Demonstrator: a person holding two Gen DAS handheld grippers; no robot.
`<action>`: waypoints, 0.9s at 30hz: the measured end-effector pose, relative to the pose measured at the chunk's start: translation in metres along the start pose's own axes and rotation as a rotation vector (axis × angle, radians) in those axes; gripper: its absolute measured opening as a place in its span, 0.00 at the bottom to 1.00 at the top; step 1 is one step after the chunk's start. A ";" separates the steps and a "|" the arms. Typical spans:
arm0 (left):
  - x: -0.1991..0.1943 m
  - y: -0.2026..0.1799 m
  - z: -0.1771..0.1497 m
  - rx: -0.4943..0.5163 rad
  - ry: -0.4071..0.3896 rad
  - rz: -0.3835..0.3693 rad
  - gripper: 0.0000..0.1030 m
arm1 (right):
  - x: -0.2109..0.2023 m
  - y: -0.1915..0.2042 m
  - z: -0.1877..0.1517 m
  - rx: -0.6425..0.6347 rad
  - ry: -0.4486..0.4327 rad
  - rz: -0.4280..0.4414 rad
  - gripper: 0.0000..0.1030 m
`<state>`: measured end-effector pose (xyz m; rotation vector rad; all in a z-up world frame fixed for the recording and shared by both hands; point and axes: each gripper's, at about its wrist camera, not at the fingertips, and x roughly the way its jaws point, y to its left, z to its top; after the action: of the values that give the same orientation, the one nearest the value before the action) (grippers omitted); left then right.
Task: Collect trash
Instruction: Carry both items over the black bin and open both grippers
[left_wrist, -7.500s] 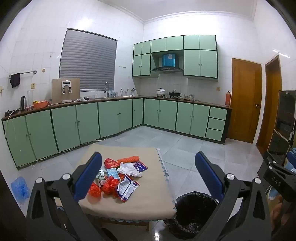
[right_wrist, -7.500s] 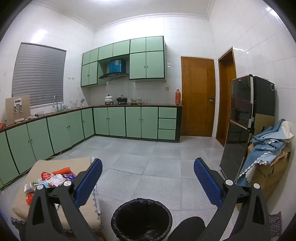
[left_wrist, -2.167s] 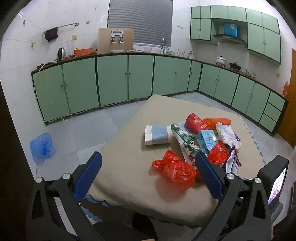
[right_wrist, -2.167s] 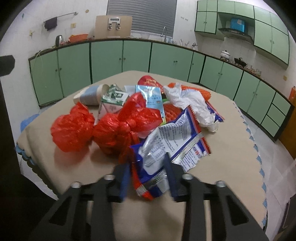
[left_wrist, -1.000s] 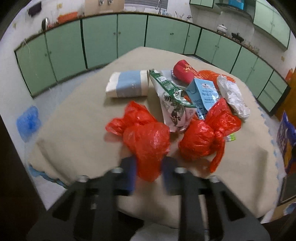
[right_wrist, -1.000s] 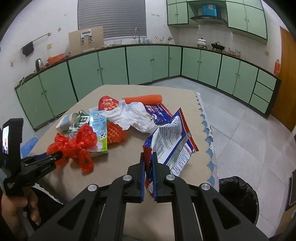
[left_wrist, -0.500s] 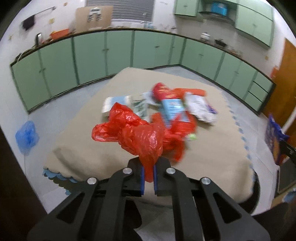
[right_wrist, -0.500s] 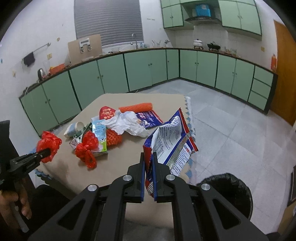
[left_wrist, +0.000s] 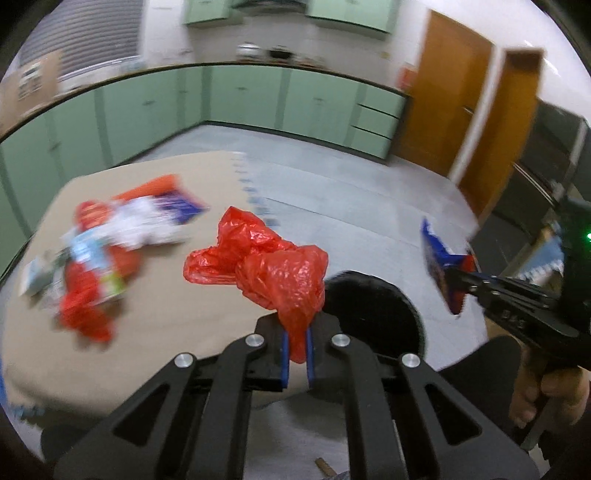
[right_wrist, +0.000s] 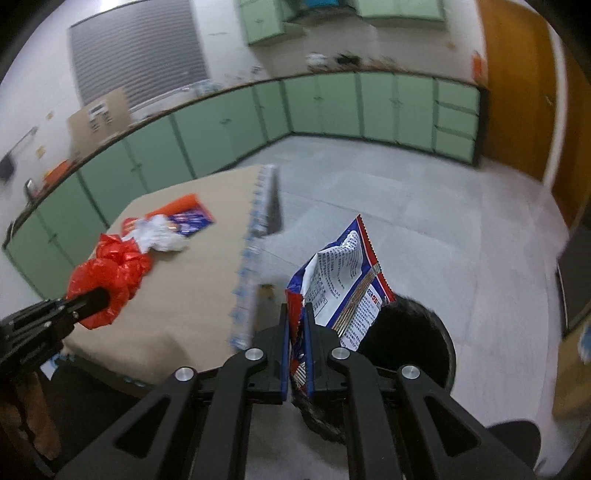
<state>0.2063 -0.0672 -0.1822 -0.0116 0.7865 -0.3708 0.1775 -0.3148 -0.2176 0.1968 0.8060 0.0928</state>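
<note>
My left gripper (left_wrist: 295, 350) is shut on a crumpled red plastic bag (left_wrist: 273, 266) and holds it in the air near the table's right edge, beside the black trash bin (left_wrist: 373, 314). My right gripper (right_wrist: 296, 354) is shut on a blue, red and white snack wrapper (right_wrist: 343, 284) and holds it over the rim of the bin (right_wrist: 413, 343). The right gripper with the wrapper (left_wrist: 443, 269) also shows in the left wrist view, right of the bin. The left gripper with the red bag (right_wrist: 107, 280) shows in the right wrist view, over the table.
The beige cloth-covered table (right_wrist: 207, 280) still carries a pile of trash (left_wrist: 110, 236): another red bag, a white bag, cartons, an orange net. Green cabinets line the walls. Wooden doors (left_wrist: 454, 110) and a dark fridge (left_wrist: 546, 155) stand at the right. Grey tiled floor surrounds the bin.
Both grippers have swung right, away from the pile and towards the bin. The red bag and the wrapper have travelled with them and are now off the table.
</note>
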 end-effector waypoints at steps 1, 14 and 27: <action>0.013 -0.012 0.004 0.023 0.016 -0.028 0.05 | 0.002 -0.010 -0.002 0.015 0.008 -0.005 0.07; 0.173 -0.099 -0.023 0.234 0.203 -0.191 0.05 | 0.099 -0.121 -0.039 0.215 0.209 -0.022 0.07; 0.233 -0.099 -0.041 0.256 0.256 -0.130 0.53 | 0.108 -0.149 -0.036 0.302 0.189 -0.063 0.45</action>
<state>0.2963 -0.2313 -0.3573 0.2290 0.9891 -0.6024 0.2271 -0.4388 -0.3491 0.4529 1.0131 -0.0717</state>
